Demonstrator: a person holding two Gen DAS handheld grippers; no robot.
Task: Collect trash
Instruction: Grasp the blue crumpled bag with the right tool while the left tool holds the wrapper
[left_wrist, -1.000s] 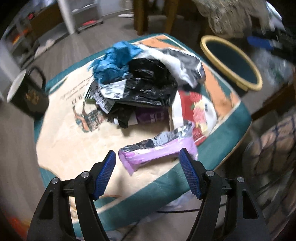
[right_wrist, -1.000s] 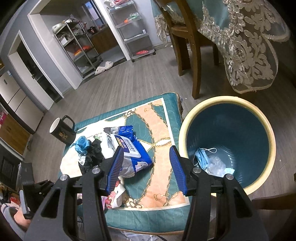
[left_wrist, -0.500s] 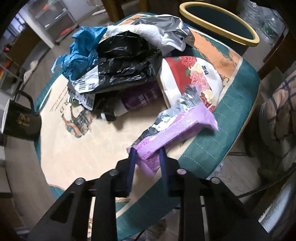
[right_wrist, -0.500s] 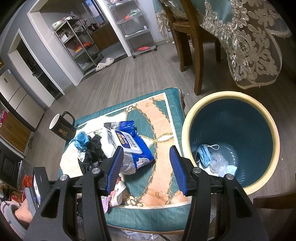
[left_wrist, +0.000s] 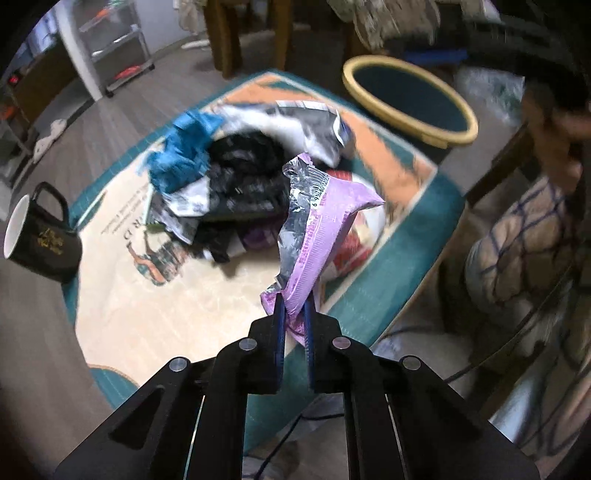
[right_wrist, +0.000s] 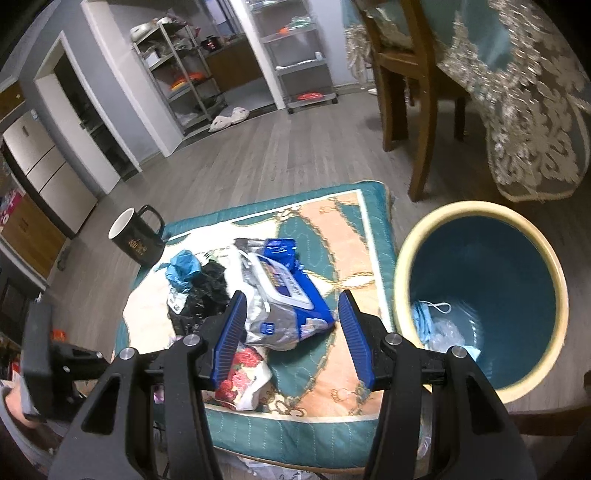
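Note:
My left gripper (left_wrist: 294, 312) is shut on a purple and silver wrapper (left_wrist: 317, 221) and holds it up above the patterned mat (left_wrist: 192, 299). Behind it lies a pile of trash: a blue bag (left_wrist: 184, 155), a black bag (left_wrist: 243, 177), a silver-white pack (left_wrist: 295, 125) and a red floral pack (left_wrist: 351, 243). The teal bin with a cream rim (left_wrist: 410, 99) stands beyond the mat at the upper right. My right gripper (right_wrist: 291, 332) is open and empty, above a blue and silver wipes pack (right_wrist: 284, 291). The bin (right_wrist: 484, 295) sits to its right with a mask and plastic inside.
A black mug (left_wrist: 40, 236) stands on the floor left of the mat; it also shows in the right wrist view (right_wrist: 136, 236). A wooden chair (right_wrist: 417, 92) and a lace-covered table (right_wrist: 517, 85) stand behind the bin. Shelving racks (right_wrist: 295, 55) line the far wall.
My left gripper closed on the purple wrapper and lifted it off the mat. My right gripper stayed open, shifting slightly over the wipes pack.

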